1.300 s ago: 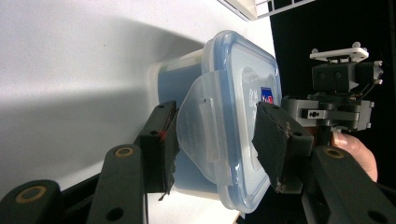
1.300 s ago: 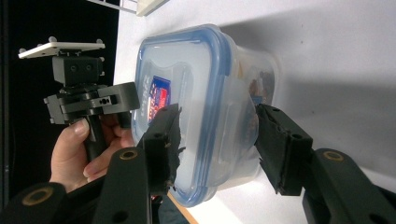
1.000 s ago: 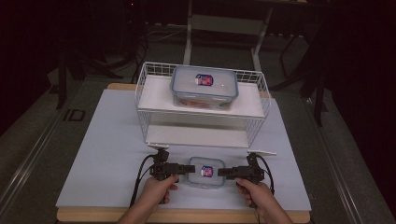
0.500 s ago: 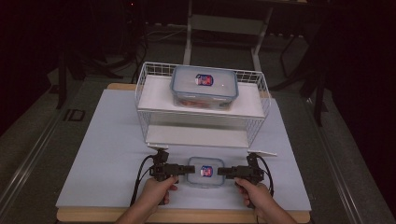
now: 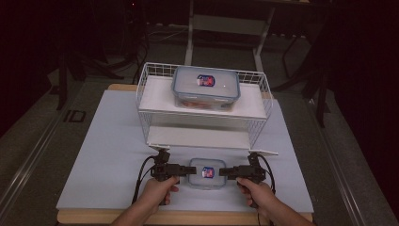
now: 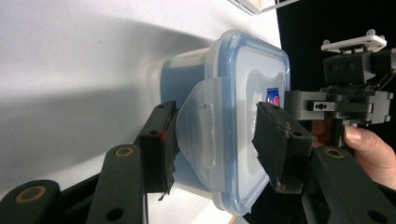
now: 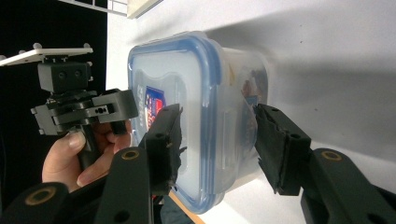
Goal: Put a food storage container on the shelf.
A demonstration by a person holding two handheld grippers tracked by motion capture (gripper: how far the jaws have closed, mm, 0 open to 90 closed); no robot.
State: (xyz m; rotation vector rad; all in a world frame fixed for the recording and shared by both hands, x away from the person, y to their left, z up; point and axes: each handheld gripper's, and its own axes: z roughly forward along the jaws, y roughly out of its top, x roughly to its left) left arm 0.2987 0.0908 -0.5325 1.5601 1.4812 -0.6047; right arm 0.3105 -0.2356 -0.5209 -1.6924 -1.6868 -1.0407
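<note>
Both grippers, left (image 5: 184, 168) and right (image 5: 225, 171), clamp opposite ends of a small lidded box (image 5: 206, 172) at the table's (image 5: 108, 141) near edge. A larger box (image 5: 205, 86) sits on the wire rack (image 5: 155, 103) beyond. The small box is gripped but not yet lifted; carrying and placing it appear to remain.

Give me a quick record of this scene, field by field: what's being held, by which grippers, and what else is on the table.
held item: small lidded container, on the table
left gripper: jaws clamp its left end
right gripper: jaws clamp its right end
lid: blue-rimmed, latched on
behind: white wire rack
on rack: larger lidded container, top shelf
</note>
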